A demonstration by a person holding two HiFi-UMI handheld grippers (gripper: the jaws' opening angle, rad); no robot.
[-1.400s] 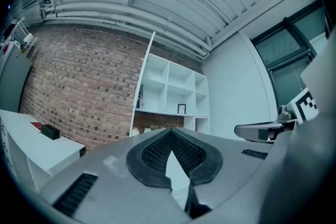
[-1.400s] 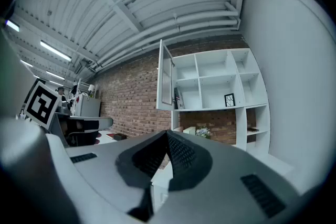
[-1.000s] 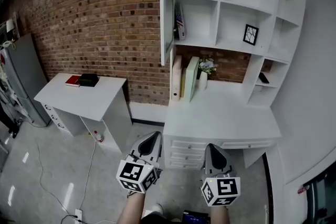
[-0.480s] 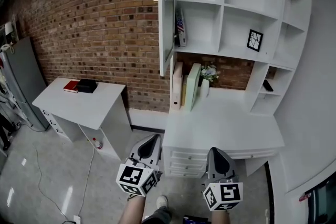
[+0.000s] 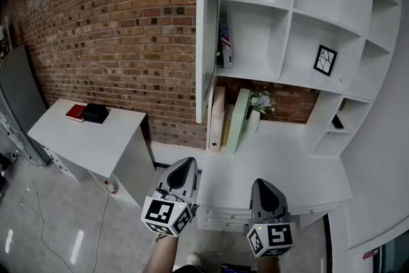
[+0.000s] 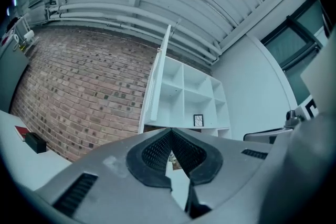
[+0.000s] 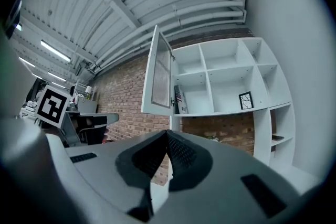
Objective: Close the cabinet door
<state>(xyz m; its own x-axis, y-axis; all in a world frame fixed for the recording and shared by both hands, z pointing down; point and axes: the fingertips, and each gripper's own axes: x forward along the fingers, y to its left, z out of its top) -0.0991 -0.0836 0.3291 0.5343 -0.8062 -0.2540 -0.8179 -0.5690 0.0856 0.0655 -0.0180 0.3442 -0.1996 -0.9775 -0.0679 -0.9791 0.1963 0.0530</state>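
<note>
White cabinet door (image 5: 206,35) stands swung wide open from the left side of a white shelf unit (image 5: 287,9), its thin edge turned toward the person, against a red brick wall (image 5: 115,22). The door's long axis runs upright, and it hangs above the desk top (image 5: 281,163) at the foot of the shelf unit. Low in the head view, both grippers point toward the shelf unit. The left gripper (image 5: 186,163) has its jaws clenched together with nothing between them, and so does the right gripper (image 5: 262,183). The door lies ahead of and above both sets of jaws, a little right of the left gripper and well left of the right one, so the left gripper is the nearer. In the left gripper view the door (image 6: 155,86) rises just above the closed jaw tips (image 6: 171,136); in the right gripper view its slatted inner face (image 7: 159,73) shows left of the open shelves. Closing it probably means pushing the outer face rightward, toward the shelf unit. Compared with a second ago, the shelf unit looms larger and closer, and both grippers have advanced from over the floor to the desk's front edge, jaws unchanged.
</note>
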